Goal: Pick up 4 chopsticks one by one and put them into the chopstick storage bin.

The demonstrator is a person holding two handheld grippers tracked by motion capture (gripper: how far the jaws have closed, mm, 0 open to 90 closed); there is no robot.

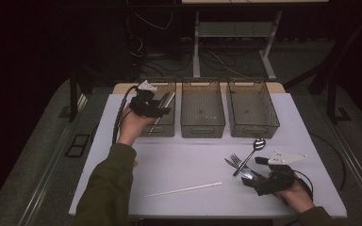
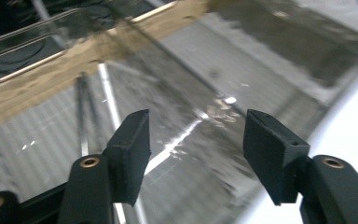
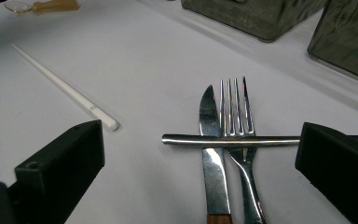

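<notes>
My left gripper (image 1: pixel 164 111) hangs over the left bin (image 1: pixel 166 130), jaws pointing right. In the left gripper view the left gripper (image 2: pixel 196 128) is open with nothing between its jaws; below it, on the bin floor, lie a white stick (image 2: pixel 108 95) and a dark one (image 2: pixel 80 116). My right gripper (image 1: pixel 250 177) rests low at the front right, open. In the right gripper view, the right gripper (image 3: pixel 200 136) frames a knife (image 3: pixel 214 177) and a fork (image 3: pixel 235 105) lying side by side. A spoon handle (image 3: pixel 265 139) lies across both.
Three grey see-through bins stand in a row at the back: the left one, a middle bin (image 1: pixel 202 126) and a right bin (image 1: pixel 253 128). A white chopstick (image 1: pixel 184 189) lies near the table's front edge. The spoon (image 1: pixel 254 148) points toward the right bin.
</notes>
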